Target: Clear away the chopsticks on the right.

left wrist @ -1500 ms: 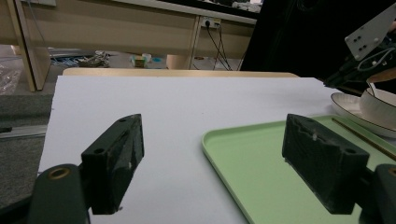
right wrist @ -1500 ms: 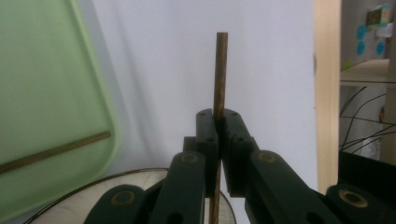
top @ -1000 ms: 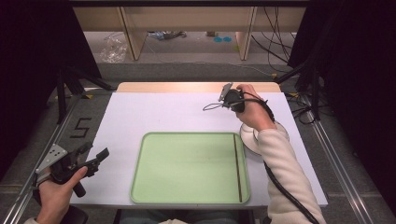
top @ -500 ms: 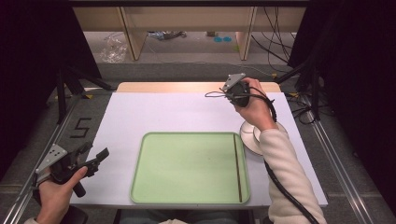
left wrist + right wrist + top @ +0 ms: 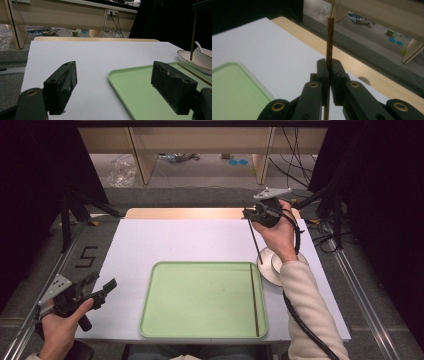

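A chopstick (image 5: 329, 40) is clamped upright between the closed jaws of the right gripper (image 5: 254, 215), above the bowl (image 5: 273, 265), likely to be laid beside its twin (image 5: 254, 297) on the green tray (image 5: 200, 297). The left gripper (image 5: 102, 290) is held open over the worktop (image 5: 165, 242), idle.

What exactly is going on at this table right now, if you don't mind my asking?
A person is working with a handheld gripper in each hand. The right gripper is shut on a dark chopstick, held nearly upright above the white dish beside the green tray. A second chopstick already lies along the tray's right side. The left gripper waits with open jaws, holding nothing, at the table's near left corner.
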A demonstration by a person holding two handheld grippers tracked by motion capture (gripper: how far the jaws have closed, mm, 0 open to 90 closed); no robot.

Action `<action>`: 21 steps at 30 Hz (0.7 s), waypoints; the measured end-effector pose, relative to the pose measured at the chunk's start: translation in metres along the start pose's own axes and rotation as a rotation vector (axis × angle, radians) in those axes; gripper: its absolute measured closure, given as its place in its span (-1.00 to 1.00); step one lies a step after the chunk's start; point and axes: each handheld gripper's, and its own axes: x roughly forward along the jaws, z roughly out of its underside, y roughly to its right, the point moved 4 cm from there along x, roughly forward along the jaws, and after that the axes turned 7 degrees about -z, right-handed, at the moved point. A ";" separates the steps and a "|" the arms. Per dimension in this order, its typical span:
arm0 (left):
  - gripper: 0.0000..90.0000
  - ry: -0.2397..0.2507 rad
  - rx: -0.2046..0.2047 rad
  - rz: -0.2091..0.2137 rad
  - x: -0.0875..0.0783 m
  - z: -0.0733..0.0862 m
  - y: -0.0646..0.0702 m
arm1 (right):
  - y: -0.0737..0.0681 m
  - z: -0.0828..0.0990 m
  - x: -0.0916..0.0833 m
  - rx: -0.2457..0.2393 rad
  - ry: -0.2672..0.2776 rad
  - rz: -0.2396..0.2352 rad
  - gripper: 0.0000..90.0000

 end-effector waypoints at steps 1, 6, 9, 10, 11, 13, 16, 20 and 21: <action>-0.54 0.000 0.000 0.000 0.000 0.000 0.000 | -0.001 -0.001 -0.003 0.035 0.006 -0.006 0.95; -0.54 -0.001 -0.001 0.000 0.000 0.000 0.000 | -0.006 -0.003 -0.007 0.221 -0.010 -0.033 0.95; -0.54 0.001 -0.001 -0.001 0.000 0.000 0.000 | -0.009 0.000 -0.006 0.308 -0.042 -0.031 0.95; -0.54 0.000 -0.001 0.000 0.000 0.000 0.000 | -0.010 0.001 -0.005 0.325 -0.060 -0.024 0.95; -0.54 -0.001 0.000 0.000 0.000 0.000 0.000 | -0.010 0.003 -0.005 0.330 -0.073 -0.014 0.95; -0.54 -0.001 -0.001 0.000 0.000 0.000 0.000 | -0.011 0.010 -0.001 0.387 -0.146 -0.019 0.95; -0.54 0.000 -0.001 0.001 0.000 0.000 0.000 | -0.012 0.022 0.005 0.472 -0.226 -0.016 0.95; -0.54 0.000 -0.001 0.000 0.000 0.000 0.000 | -0.018 0.042 0.015 0.633 -0.352 -0.014 0.95; -0.54 0.000 -0.001 0.000 0.000 0.000 0.000 | -0.021 0.051 0.019 0.699 -0.427 -0.010 0.95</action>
